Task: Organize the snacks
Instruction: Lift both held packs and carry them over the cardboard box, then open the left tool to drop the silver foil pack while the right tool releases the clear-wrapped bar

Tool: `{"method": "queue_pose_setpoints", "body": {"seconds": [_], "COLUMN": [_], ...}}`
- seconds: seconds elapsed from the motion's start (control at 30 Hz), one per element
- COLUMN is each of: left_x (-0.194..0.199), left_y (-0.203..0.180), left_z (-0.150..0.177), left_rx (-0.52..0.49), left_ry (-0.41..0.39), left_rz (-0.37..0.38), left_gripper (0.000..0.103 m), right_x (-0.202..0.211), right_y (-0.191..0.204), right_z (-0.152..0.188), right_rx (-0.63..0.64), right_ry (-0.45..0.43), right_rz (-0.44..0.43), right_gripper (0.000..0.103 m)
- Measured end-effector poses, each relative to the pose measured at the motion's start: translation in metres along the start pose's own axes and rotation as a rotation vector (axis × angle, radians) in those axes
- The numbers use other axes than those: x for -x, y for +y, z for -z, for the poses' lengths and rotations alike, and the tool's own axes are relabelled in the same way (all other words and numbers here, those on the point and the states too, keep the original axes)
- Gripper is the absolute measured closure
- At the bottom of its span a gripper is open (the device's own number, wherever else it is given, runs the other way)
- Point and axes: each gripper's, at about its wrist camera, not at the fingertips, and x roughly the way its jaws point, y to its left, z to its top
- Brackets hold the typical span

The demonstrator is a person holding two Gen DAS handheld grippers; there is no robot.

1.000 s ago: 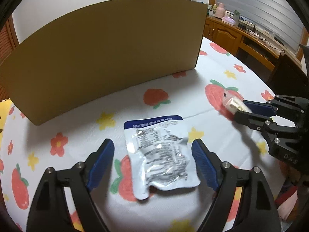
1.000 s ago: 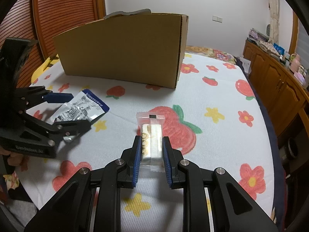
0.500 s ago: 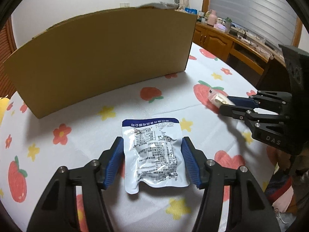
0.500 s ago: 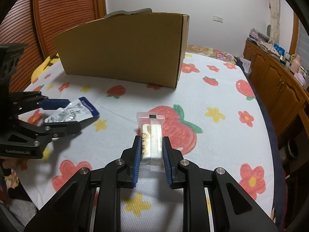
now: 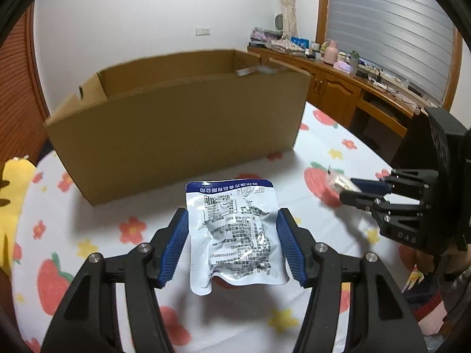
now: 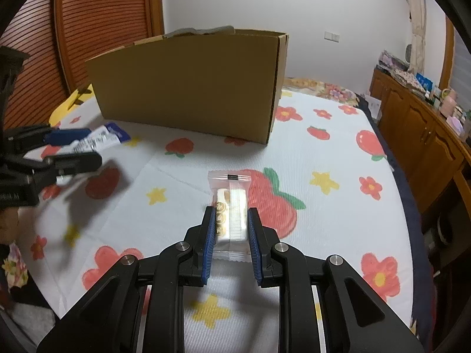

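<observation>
Cardboard box [image 5: 176, 126] stands open-topped on the worktop [image 5: 97, 232], straight ahead of the left hand-held gripper [image 5: 232, 241] and beyond its fingertips. That left hand-held gripper has its blue pads pressed against both side edges of a silver foil snack pouch [image 5: 235, 232] with a blue band along its far end. The pouch sits between the fingers, printed side up, and appears lifted off the flowered cloth, with a shadow falling below it. To the left of this gripper a yellow cushion-like thing [image 5: 11, 194] lies at the worktop's edge.

Moving right, the right hand-held gripper [image 6: 231, 235] is closed on a small clear-wrapped biscuit bar [image 6: 231, 206], its pads clamping the long sides near the packet's near end. The bar's far end with a black stripe reaches forward past the fingertips, over a big strawberry print on the cloth. From the left wrist view the same bar pokes out of the right gripper's tips, well off to the right of the pouch. The box lies ahead and to the left of this gripper, well apart from it.

Farther right, a wooden sideboard [image 6: 421, 135] runs along the wall beside the worktop, cluttered with small items.
</observation>
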Motion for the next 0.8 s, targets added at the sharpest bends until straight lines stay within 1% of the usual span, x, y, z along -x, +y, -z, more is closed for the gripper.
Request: {"method": "queue_pose_setpoints", "body": {"seconds": [0.1, 0.2, 0.33, 0.47, 0.57, 0.63, 0.7, 0.8], "left_x": [0.008, 0.015, 0.023, 0.025, 0.019, 0.012, 0.003, -0.008], "left_y": [0.006, 0.011, 0.022, 0.039, 0.054, 0.062, 0.070, 0.079], "left_z": [-0.015, -0.032, -0.056, -0.085, -0.106, -0.115, -0.120, -0.123], "left_rx": [-0.012, -0.022, -0.021, 0.001, 0.024, 0.037, 0.050, 0.068], "left_ry": [-0.033, -0.070, -0.115, -0.163, -0.176, -0.174, -0.164, -0.156], "left_rz": [-0.020, -0.042, -0.053, -0.074, -0.089, -0.092, -0.102, -0.110], "left_gripper": [0.043, 0.043, 0.043, 0.042, 0.042, 0.042, 0.042, 0.042], "right_x": [0.005, 0.017, 0.037, 0.048, 0.043, 0.032, 0.021, 0.000], "right_y": [0.000, 0.002, 0.005, 0.009, 0.008, 0.008, 0.007, 0.005], "right_z": [-0.007, -0.024, -0.057, -0.098, -0.125, -0.143, -0.154, -0.168], "right_rx": [-0.001, 0.006, 0.030, 0.051, 0.041, 0.036, 0.030, 0.006], "right_ry": [-0.015, -0.058, -0.133, -0.207, -0.226, -0.230, -0.220, -0.191], "right_rz": [-0.019, -0.036, -0.043, -0.048, -0.064, -0.062, -0.058, -0.075], "right_gripper": [0.083, 0.083, 0.083, 0.083, 0.083, 0.083, 0.083, 0.083]}}
